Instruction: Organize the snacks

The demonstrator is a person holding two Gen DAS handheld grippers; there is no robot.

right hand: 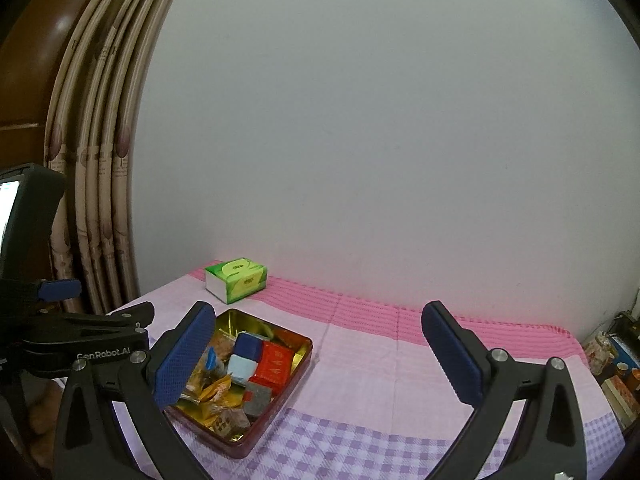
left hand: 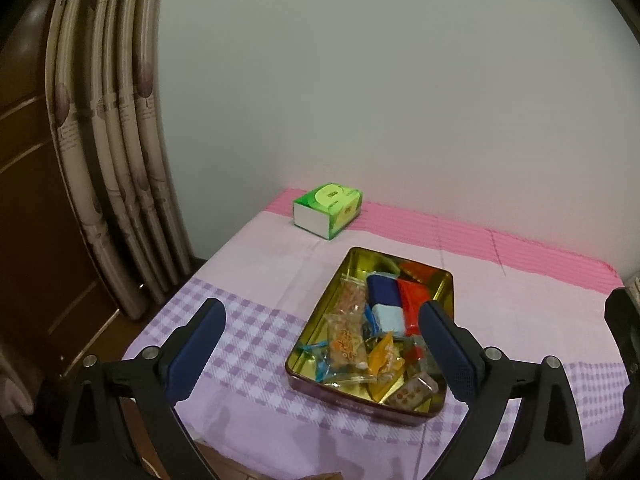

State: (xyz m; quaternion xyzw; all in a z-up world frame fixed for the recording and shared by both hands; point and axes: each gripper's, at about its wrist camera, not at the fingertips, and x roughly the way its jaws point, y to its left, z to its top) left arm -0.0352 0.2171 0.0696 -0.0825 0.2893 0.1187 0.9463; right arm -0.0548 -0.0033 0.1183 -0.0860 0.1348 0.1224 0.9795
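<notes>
A gold-lined tin [left hand: 352,264] with a dark red outside sits on the cloth-covered table. It holds several wrapped snacks: a dark blue pack [left hand: 383,289], a red pack [left hand: 412,300], a light blue block [left hand: 390,317], clear nut bars [left hand: 347,346] and orange packets [left hand: 386,356]. My left gripper [left hand: 320,344] is open and empty, raised above the tin's near left side. The tin also shows in the right wrist view [right hand: 302,354], at lower left. My right gripper [right hand: 320,356] is open and empty, above the bare cloth to the tin's right.
A green tissue box [left hand: 329,209] stands at the table's back left by the white wall; it also shows in the right wrist view [right hand: 237,279]. Curtains [left hand: 112,140] hang left of the table. Cluttered items [right hand: 612,360] lie past the right edge.
</notes>
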